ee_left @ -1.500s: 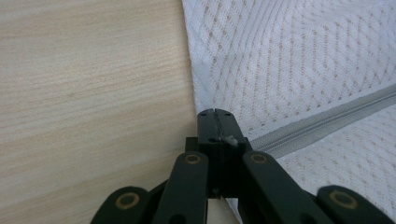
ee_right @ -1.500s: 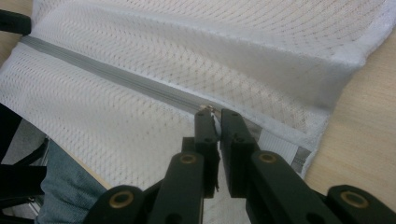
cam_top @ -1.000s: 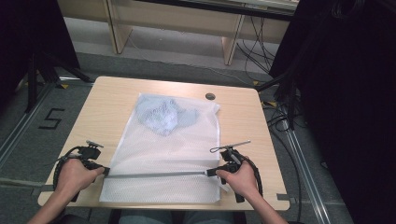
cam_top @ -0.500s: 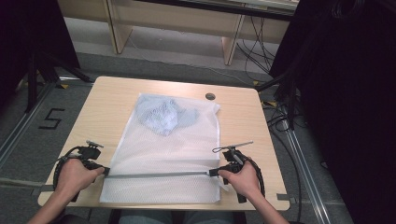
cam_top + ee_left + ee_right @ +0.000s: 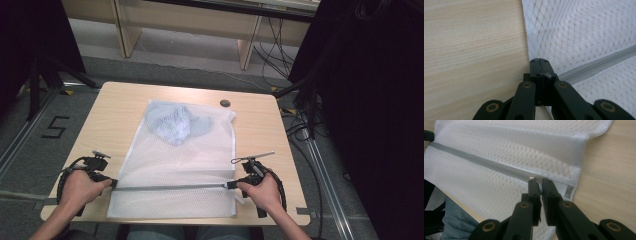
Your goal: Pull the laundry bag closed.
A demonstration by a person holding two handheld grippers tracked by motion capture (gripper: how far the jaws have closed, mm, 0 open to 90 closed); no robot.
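Mesh bag (image 5: 175,165) looks light and floppy; both claws, left (image 5: 539,61) at nine o'clock, right (image 5: 540,182) at three, clamp its zipper (image 5: 170,188) ends.

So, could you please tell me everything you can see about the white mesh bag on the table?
The white mesh bag is a flat rectangle of netted fabric lying on the wooden table, its near edge at the table's near edge. A grey zipper runs across it near that end and looks closed. A crumpled light-blue cloth sits inside at the far end. The left hand-held gripper is shut on the zipper's left end, and the right hand-held gripper pinches its right end.
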